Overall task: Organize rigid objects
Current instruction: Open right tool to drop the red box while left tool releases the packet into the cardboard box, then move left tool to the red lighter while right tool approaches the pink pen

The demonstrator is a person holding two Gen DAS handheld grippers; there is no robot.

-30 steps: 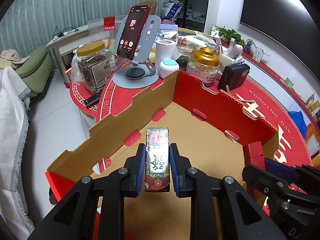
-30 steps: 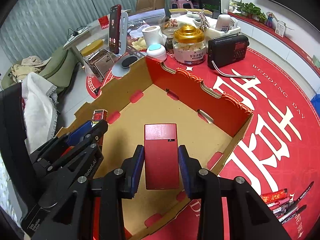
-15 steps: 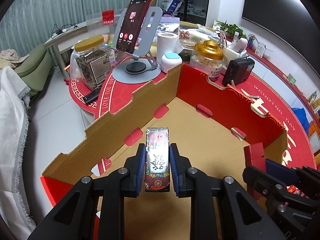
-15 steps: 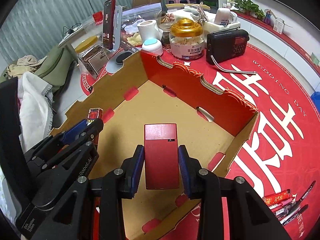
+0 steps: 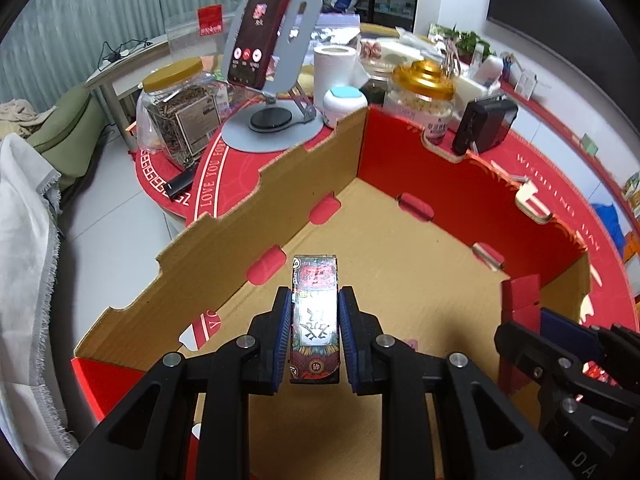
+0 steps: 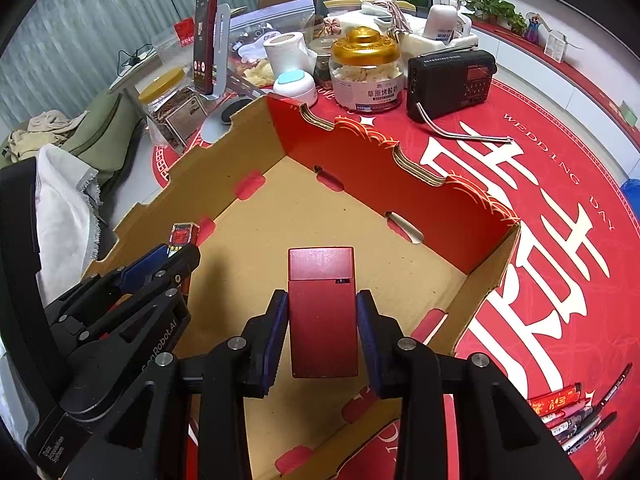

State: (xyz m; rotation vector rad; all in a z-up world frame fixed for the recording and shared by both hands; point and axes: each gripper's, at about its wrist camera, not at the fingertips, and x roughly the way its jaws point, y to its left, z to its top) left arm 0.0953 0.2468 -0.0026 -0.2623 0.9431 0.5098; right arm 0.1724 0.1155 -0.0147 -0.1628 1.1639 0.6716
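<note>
Two grippers loaded above cardboard tray: left gripper clamps patterned box, right gripper clamps red box. Risk: both hang near each other, grippers may collide; early release tumbles box. Hidden: tray floor beneath grippers, box undersides.

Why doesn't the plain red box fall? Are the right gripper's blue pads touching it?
Touching. The right wrist view shows the red box squeezed between the right gripper pads, both flush against its sides, holding it above the cardboard tray.
</note>
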